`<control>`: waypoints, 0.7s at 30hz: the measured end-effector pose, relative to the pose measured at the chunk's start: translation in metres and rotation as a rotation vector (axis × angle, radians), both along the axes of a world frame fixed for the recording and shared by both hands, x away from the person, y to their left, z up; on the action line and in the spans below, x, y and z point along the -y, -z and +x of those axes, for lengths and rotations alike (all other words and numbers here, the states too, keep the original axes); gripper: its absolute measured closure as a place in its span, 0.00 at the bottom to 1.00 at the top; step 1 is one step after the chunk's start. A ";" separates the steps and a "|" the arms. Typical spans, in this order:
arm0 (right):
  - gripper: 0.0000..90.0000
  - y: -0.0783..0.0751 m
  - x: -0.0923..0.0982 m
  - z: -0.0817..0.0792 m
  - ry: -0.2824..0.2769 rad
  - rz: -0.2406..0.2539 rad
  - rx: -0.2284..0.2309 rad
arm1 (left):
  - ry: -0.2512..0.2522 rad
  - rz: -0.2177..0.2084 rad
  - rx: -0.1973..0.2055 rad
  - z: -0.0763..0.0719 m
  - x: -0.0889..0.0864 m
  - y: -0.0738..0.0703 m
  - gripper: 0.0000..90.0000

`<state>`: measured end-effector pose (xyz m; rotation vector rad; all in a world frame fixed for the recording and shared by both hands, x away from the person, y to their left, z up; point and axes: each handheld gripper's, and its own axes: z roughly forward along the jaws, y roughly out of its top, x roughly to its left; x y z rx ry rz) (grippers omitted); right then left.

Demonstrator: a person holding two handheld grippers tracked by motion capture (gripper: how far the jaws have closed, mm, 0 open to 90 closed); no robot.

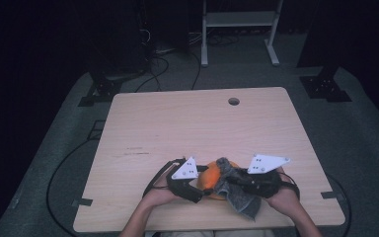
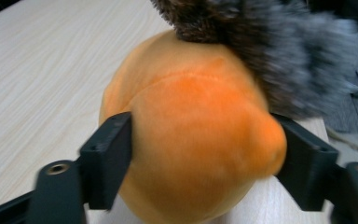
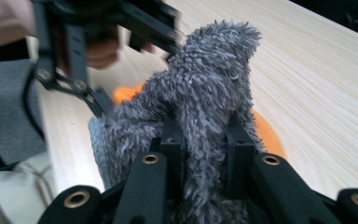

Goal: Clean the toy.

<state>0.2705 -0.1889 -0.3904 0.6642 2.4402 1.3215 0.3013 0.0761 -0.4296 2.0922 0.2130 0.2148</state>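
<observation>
Near the counter's (image 1: 143, 123) front edge, the left tool (image 2: 200, 154) squeezes the orange plush ball (image 2: 191, 140). The right tool (image 3: 205, 144) pinches the grey fuzzy cloth (image 3: 209, 93) draped on it. This looks like wiping or wrapping the ball; next, pull the cloth gently while the ball is held tight.

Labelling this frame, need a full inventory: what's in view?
plush ball: 1, orange, near table edge, between left jaws
fuzzy cloth: 1, grey, draped over the ball, pinched by right jaws
table: 1, light wood, centre
cable hole: 1, dark, far side of tabletop
metal frame: 1, white, floor behind table
left hand-held gripper: 1, black, shut on the ball
right hand-held gripper: 1, black, shut on the cloth
</observation>
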 end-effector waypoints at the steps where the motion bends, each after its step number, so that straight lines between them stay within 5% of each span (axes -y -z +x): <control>1: 0.81 0.000 0.005 0.002 0.019 -0.003 -0.003 | 0.005 0.000 0.003 0.000 0.000 0.001 0.33; 5: 0.82 -0.006 0.010 0.002 0.017 0.071 -0.042 | 0.038 0.013 0.022 -0.003 0.003 0.003 0.32; 7: 0.81 -0.005 0.002 0.000 0.005 0.020 -0.021 | 0.010 0.021 0.008 0.000 0.003 0.000 0.22; 9: 0.81 -0.001 0.002 0.002 -0.002 -0.004 -0.018 | -0.045 0.040 -0.052 0.005 0.002 -0.002 0.12; 11: 0.81 -0.001 0.006 0.004 0.012 -0.005 -0.037 | -0.032 0.024 -0.076 0.006 0.002 -0.001 0.15; 14: 0.82 -0.011 0.010 -0.001 0.027 0.005 -0.022 | -0.008 0.005 -0.004 0.001 0.003 -0.002 0.30; 18: 0.82 -0.029 -0.013 -0.014 -0.045 0.003 0.028 | 0.046 0.036 0.096 -0.008 0.008 -0.004 0.35; 21: 0.81 -0.026 -0.034 -0.016 -0.063 -0.083 0.050 | 0.066 0.063 0.132 -0.012 0.010 -0.004 0.35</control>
